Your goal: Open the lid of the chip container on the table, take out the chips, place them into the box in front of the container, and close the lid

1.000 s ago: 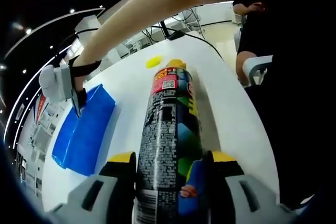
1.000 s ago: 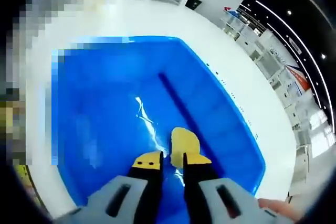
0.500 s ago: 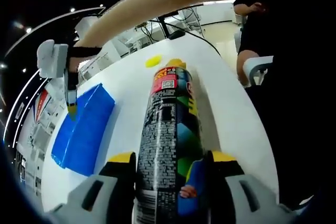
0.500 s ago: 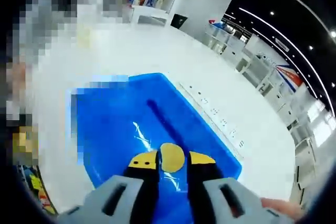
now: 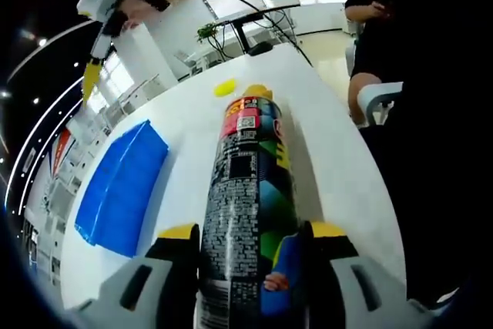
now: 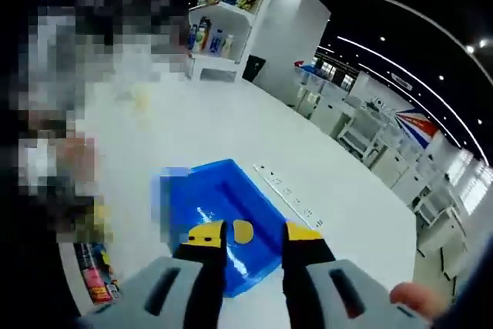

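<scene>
Blue plastic forms the shallow box, a smooth glossy rectangle with a raised rim that lies flat on the white table, and the right gripper view looks down into it from above, where one pale yellow, rounded chip rests on its floor. That view's own right claw stands released, its yellow-tipped jaws spread apart with nothing between them, the chip showing in the gap beneath. The left gripper view gives what the other cannot: the chip container, a long cylinder printed in black, red, blue and green with small text and a code square, lies along the table and runs away from the camera. The left claw is clenched on this container near its close end, one yellow-padded jaw pressed to each side. At the container's far end a yellow rim shows, and just beyond it a small yellow disc, which appears to be the lid, sits on the table, apart from the tube. The box lies to the left of the container in this view, well apart from it. High at the far left, a bare arm holds the right claw raised above the table.
</scene>
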`<action>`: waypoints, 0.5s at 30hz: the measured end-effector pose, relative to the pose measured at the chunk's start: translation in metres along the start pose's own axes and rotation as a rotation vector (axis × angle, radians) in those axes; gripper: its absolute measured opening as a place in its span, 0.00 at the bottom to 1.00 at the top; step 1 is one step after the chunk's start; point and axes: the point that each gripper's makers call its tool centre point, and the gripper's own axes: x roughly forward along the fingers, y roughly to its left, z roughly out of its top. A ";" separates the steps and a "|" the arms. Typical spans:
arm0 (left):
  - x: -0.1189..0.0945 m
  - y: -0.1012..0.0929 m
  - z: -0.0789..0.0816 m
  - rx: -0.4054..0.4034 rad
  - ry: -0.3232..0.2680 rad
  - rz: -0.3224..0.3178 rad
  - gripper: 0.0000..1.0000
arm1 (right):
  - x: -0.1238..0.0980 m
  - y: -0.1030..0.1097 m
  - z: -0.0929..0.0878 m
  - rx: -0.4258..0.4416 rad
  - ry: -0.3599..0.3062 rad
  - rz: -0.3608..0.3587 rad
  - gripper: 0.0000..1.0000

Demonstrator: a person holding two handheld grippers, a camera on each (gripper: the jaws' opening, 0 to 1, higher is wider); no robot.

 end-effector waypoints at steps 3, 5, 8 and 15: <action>0.000 0.000 0.000 -0.001 0.002 -0.001 0.55 | -0.033 0.009 0.010 0.023 -0.049 0.018 0.28; 0.000 -0.001 0.000 -0.002 0.004 0.000 0.55 | -0.050 0.013 0.010 0.040 -0.071 0.025 0.28; 0.000 -0.002 0.001 -0.007 0.007 0.004 0.55 | -0.083 0.032 0.001 0.088 -0.105 0.047 0.28; 0.000 -0.002 0.001 -0.003 0.007 0.002 0.55 | -0.129 0.048 -0.040 0.173 -0.125 0.055 0.29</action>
